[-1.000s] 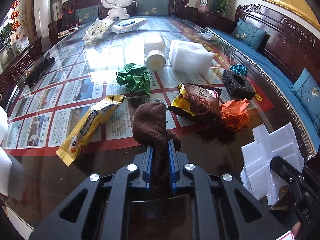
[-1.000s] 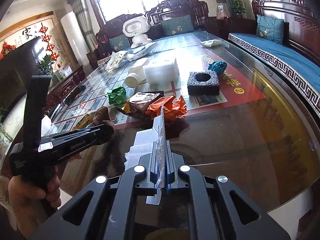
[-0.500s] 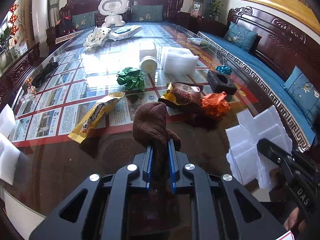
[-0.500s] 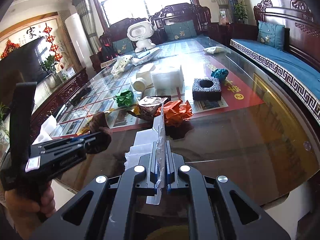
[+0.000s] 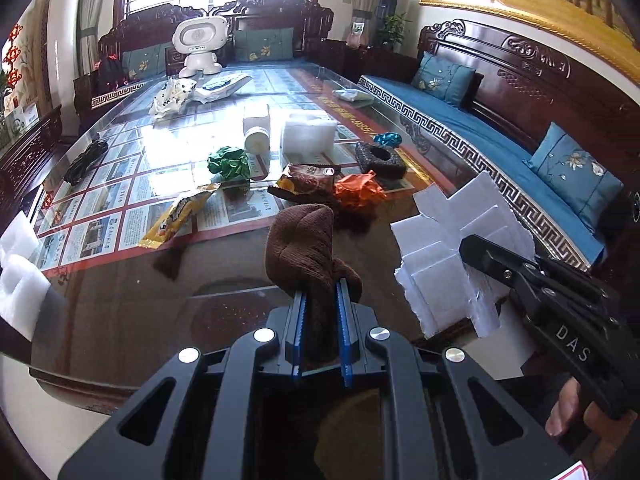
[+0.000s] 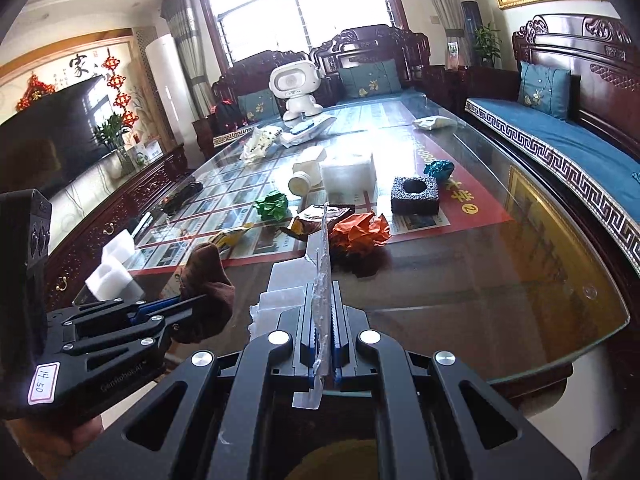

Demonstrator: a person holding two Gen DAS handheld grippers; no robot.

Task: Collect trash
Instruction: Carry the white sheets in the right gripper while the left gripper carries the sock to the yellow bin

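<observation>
My left gripper [image 5: 319,292] is shut on a brown cloth [image 5: 306,244], held above the near end of the glass table [image 5: 120,308]; it also shows in the right wrist view [image 6: 208,280]. My right gripper [image 6: 324,300] is shut on a white foam sheet [image 6: 326,248], seen edge-on; it shows flat in the left wrist view [image 5: 452,252]. On the table lie a yellow snack wrapper [image 5: 180,212], a brown snack bag [image 5: 308,184], crumpled orange paper [image 5: 360,190] and crumpled green paper [image 5: 230,162].
Farther back are a black foam block [image 5: 380,158], a blue crumple [image 5: 388,138], a white foam block [image 5: 308,134], a white jar [image 5: 256,138] and a white robot toy [image 5: 200,44]. White foam pieces [image 5: 18,272] sit at the left edge. A blue-cushioned sofa [image 5: 500,148] runs along the right.
Both grippers have pulled back and risen from the table, each still holding its item. The table's near edge and the floor now show.
</observation>
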